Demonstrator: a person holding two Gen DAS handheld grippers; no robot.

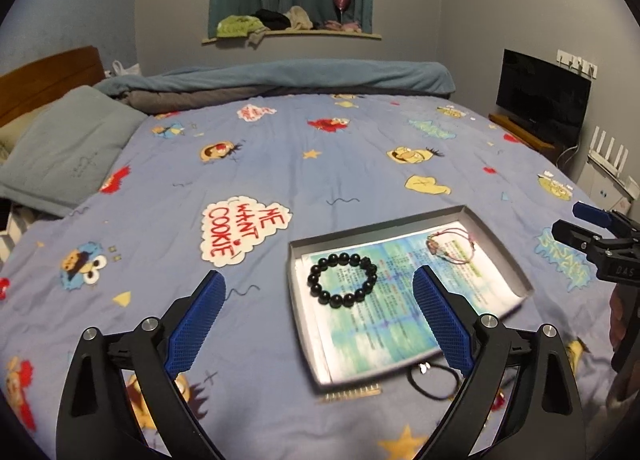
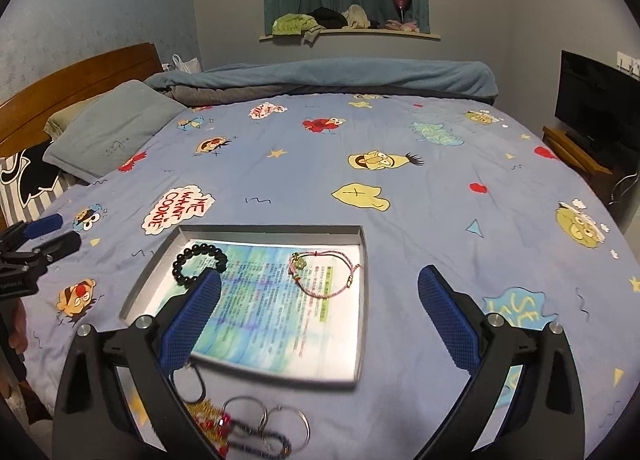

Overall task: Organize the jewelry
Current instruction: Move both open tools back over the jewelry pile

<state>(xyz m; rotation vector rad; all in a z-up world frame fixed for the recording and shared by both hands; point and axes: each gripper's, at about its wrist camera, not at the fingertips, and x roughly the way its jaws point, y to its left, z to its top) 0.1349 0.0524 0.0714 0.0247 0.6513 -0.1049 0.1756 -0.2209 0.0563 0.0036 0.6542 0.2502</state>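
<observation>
On the bed, left wrist view first: left gripper (image 1: 318, 310) w/ its blue ribbed pads spread wide, nothing between them, released. Shallow grey cardboard tray (image 1: 505, 256) sits on the blue cartoon-print bedspread (image 1: 280, 163), a printed blue-green paper sheet (image 1: 384, 300) lining its floor. Black beaded bracelet (image 1: 343, 280) lies flat on the sheet, tray's left half, clear of the pads. Thin pink cord bracelet (image 1: 450, 246) rests toward the far right corner of the tray, well apart from the beads. Black elastic loop (image 1: 434, 380) lies on the bedspread just outside the tray's near edge, partly behind the right finger. Something gold and comb-like near that edge too, too blurred to call. Right gripper (image 1: 582, 225) pokes in at the right edge, above the bedspread beside the tray.

Right wrist view now: right gripper (image 2: 320, 310) also wide apart, empty, let go. Tray (image 2: 362, 300) below and ahead; black beads (image 2: 199, 262) at its left, partly hidden by the left pad; pink cord (image 2: 326, 274) near centre-right, on the sheet (image 2: 272, 320). Outside the near edge, on the bedspread (image 2: 400, 199): two silver rings (image 2: 266, 418) overlapping, a tangle of red and blue beaded strands (image 2: 244, 436), gold chain bits, plus the black elastic (image 2: 198, 382). Left gripper (image 2: 50, 236) shows at the left edge, above the bedspread.
</observation>
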